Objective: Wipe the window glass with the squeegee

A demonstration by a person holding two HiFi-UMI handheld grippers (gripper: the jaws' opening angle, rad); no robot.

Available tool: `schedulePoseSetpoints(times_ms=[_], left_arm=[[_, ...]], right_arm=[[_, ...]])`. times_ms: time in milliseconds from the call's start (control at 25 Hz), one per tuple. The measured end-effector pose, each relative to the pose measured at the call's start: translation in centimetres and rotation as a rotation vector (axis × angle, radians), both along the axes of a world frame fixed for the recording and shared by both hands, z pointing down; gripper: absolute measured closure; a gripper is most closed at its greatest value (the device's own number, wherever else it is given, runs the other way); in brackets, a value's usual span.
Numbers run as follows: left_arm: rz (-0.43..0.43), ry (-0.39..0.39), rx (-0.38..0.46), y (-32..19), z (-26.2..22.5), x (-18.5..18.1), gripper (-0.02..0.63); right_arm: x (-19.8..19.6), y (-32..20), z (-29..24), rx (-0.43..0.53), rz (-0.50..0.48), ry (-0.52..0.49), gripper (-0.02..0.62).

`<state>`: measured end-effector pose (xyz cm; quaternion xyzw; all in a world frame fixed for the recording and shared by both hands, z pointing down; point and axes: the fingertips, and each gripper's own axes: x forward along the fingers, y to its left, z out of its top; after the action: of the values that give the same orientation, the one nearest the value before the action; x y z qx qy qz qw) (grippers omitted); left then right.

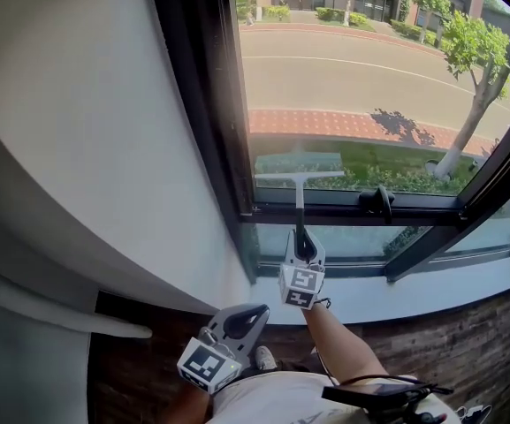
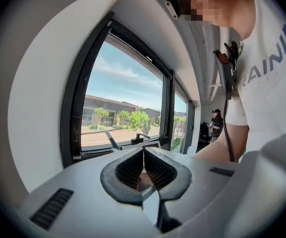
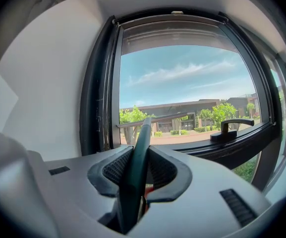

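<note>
Low on the window glass (image 1: 369,60), squeegee (image 1: 299,193) tight in right gripper (image 1: 301,241); left gripper (image 1: 246,318) closed, empty; "RAININ" on shirt (image 2: 271,73).

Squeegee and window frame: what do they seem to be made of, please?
Squeegee: its handle looks like dark green plastic, smooth with a soft sheen; the pale crossbar could be metal or plastic, I cannot tell. Window frame: probably painted metal, matte black, judging by its slim straight profiles.
</note>
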<state>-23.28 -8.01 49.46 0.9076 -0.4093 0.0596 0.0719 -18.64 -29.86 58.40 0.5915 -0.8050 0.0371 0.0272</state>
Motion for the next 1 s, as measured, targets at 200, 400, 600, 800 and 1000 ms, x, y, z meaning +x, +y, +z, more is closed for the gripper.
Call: schedulePoseSetpoints(times_ms=[200,400,600,800,1000], left_arm=[[0.002,0.001,-0.016,0.3,0.4,-0.1,0.583],[-0.004,0.003,-0.022,0.8,0.5,-0.8,0.584],[-0.004,0.024,-0.035,1.4,0.9,-1.5,0.583],[0.041,0.056,-0.03,2.2,1.6,-0.8,0.584],[0.099,0.073,-0.033,2.5,2.1,0.6,0.584]], right_arm=[[0.2,0.4,1.9,-0.064,0.005,0.02,0.495],[0.4,0.6,2.5,-0.076,0.005,0.022,0.495],[1.0,1.9,2.1,-0.104,0.001,-0.046,0.495],[3.6,5.4,-2.1,-0.02,-0.034,-0.057,0.495],[9.2,8.2,-4.4,0.013,-0.001,-0.054,0.495]])
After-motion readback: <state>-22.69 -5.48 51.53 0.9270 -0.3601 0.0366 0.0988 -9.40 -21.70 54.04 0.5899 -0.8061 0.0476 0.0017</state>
